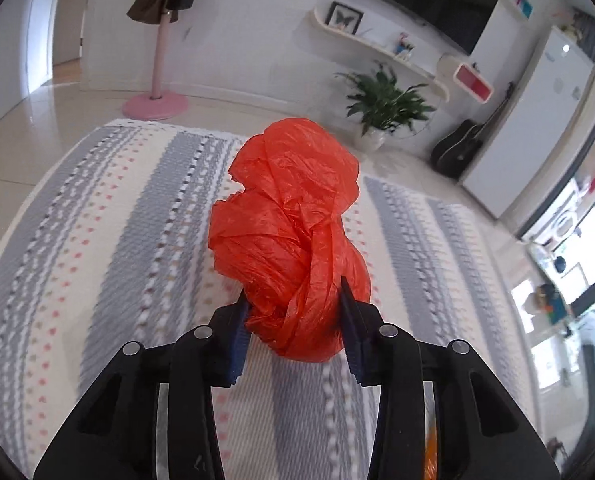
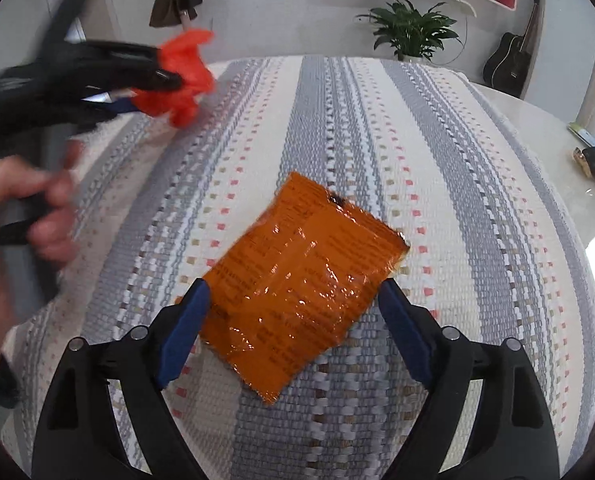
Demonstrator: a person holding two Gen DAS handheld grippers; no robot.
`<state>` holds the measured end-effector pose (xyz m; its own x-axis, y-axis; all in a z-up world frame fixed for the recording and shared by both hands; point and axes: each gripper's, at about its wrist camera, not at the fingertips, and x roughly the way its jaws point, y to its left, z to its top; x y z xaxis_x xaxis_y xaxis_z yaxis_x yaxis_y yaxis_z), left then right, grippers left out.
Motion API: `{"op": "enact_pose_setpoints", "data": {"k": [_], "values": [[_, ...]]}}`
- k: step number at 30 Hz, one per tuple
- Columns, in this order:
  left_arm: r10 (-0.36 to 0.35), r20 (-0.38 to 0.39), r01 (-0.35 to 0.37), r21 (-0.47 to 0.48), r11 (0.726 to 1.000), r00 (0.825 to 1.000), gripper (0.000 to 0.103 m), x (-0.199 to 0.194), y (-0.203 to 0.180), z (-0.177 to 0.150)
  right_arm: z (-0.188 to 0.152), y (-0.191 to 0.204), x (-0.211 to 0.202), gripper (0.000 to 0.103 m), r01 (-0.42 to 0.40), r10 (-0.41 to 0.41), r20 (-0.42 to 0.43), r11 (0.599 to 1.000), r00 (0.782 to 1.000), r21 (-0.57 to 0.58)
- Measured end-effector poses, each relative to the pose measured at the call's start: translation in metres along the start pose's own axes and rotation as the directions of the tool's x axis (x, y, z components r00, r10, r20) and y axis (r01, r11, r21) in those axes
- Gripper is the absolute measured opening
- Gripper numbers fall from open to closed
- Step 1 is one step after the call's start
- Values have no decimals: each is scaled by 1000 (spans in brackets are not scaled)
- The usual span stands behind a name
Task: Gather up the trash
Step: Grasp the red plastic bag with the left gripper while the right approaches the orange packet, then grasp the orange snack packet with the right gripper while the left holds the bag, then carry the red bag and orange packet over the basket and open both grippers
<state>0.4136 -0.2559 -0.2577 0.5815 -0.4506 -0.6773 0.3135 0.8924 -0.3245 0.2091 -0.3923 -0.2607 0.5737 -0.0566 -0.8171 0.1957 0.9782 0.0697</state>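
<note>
My left gripper [image 1: 295,300] is shut on a crumpled red plastic bag [image 1: 289,220] and holds it above the striped rug [image 1: 117,240]. In the right wrist view the left gripper [image 2: 153,80] and the red bag [image 2: 183,76] show blurred at the upper left, held by a hand. An orange shiny wrapper [image 2: 301,280] lies flat on the rug [image 2: 437,160]. My right gripper [image 2: 293,300] is open, its blue-padded fingers on either side of the wrapper's near half, not closed on it.
A pink coat stand [image 1: 157,96] with bags stands beyond the rug. A potted plant [image 1: 381,108], a black guitar [image 1: 461,144] and a white cabinet [image 1: 537,120] line the far wall. Glossy tile floor [image 1: 29,120] surrounds the rug.
</note>
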Motion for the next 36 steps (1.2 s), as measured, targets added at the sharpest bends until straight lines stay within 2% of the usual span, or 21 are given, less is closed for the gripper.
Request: {"op": "enact_pose_setpoints", "data": {"k": [2, 6, 8, 11, 13, 15, 16, 17, 23, 25, 27, 31, 33, 36], "values": [[-19, 15, 19, 13, 1000, 1000, 37, -22, 7, -6, 2, 7, 3, 82, 38, -39, -7, 999, 999, -32], [-88, 20, 88, -3, 996, 996, 37, -70, 25, -22, 2, 8, 5, 82, 44, -44, -9, 998, 999, -33], [-107, 35, 107, -19, 994, 994, 38, -97, 37, -30, 2, 9, 3, 78, 39, -39, -2, 998, 999, -43], [-114, 56, 115, -7, 993, 992, 38, -126, 46, -39, 1, 16, 1, 64, 36, -34, 20, 996, 999, -81], [-98, 68, 97, 27, 995, 993, 38, -142, 48, -47, -1, 21, -3, 39, 35, -30, 44, 993, 999, -111], [-87, 87, 81, 70, 994, 992, 38, -155, 48, -55, -1, 24, -3, 36, 54, -47, 54, 990, 997, -131], [-86, 92, 78, 85, 993, 992, 38, -160, 48, -58, -1, 25, -4, 25, 49, -41, 61, 990, 997, -134], [-84, 96, 74, 101, 992, 992, 38, -165, 50, -62, -2, 24, -6, 20, 42, -32, 75, 990, 997, -135], [-112, 109, 99, 113, 989, 988, 38, -186, 72, -68, -1, 25, -11, 12, 88, -76, 100, 989, 992, -119], [-105, 109, 94, 105, 990, 988, 38, -192, 81, -68, 2, 29, -15, 10, 69, -61, 86, 994, 994, -90], [-97, 115, 87, 85, 993, 989, 38, -204, 95, -66, 10, 44, -27, 9, 65, -54, 108, 993, 993, -97], [-49, 140, 42, 50, 998, 989, 38, -230, 122, -53, 43, 108, -64, 9, 20, 16, 197, 983, 980, -181], [-14, 165, 8, 34, 999, 986, 38, -251, 140, -46, 60, 149, -84, 9, -24, 82, 234, 971, 969, -239], [34, 194, -26, -44, 999, 980, 39, -279, 175, -33, 79, 208, -106, 9, -92, 179, 254, 943, 950, -320]]}}
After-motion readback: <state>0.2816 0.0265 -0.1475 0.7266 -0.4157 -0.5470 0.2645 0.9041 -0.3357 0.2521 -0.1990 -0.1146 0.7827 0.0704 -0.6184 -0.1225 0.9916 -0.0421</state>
